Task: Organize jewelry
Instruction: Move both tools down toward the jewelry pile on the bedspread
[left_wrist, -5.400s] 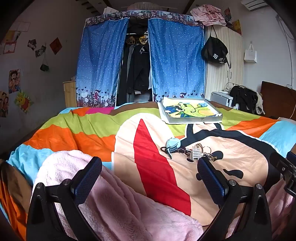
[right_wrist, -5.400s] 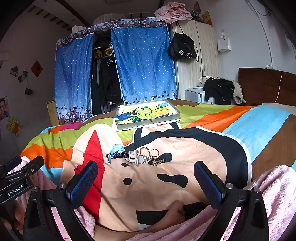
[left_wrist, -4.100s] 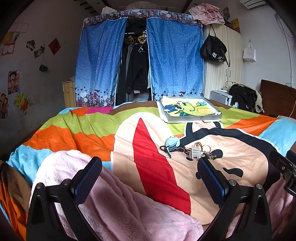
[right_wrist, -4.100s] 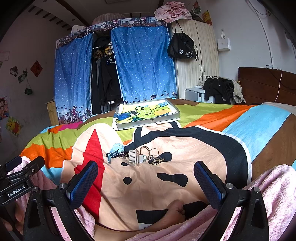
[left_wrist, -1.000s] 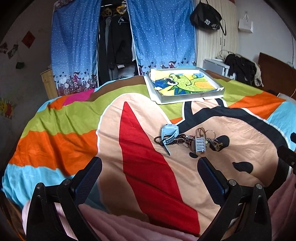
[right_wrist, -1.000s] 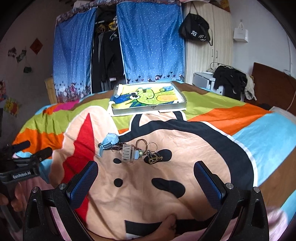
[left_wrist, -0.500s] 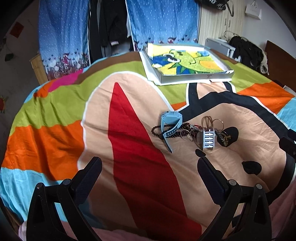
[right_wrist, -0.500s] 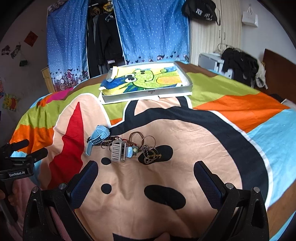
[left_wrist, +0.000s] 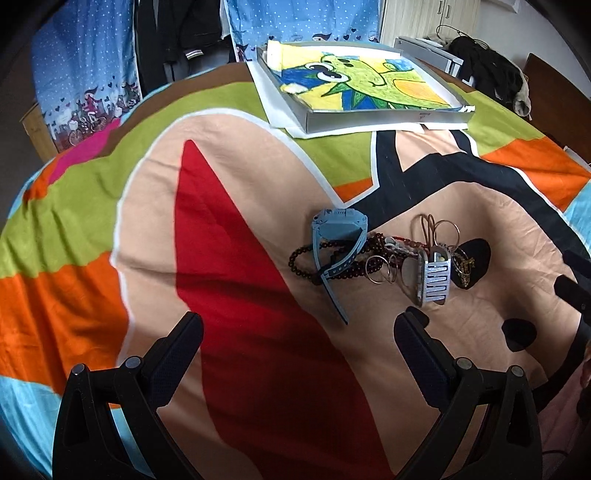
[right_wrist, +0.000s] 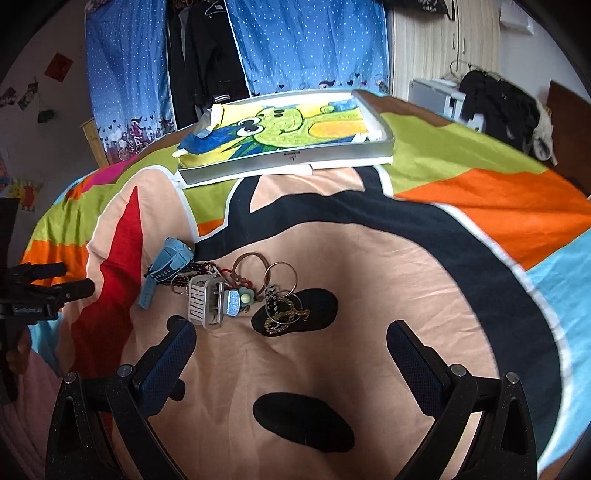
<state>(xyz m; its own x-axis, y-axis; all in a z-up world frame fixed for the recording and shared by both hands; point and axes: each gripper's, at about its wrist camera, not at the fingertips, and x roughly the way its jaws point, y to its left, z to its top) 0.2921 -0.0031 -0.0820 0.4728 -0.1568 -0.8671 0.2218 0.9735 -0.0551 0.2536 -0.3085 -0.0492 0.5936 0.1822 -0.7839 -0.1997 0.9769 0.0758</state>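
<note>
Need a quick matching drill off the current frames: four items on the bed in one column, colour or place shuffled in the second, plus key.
Items:
1. watch
2. hair claw clip
3. gold chain
4. tray

Descriptions:
A. lies on a black patch of the bedspread
B. silver-grey, slotted side
C. far end of the bed, cartoon picture inside
D. light blue, left end of the pile

Pairs: 1-D, 2-B, 3-A, 4-C
</note>
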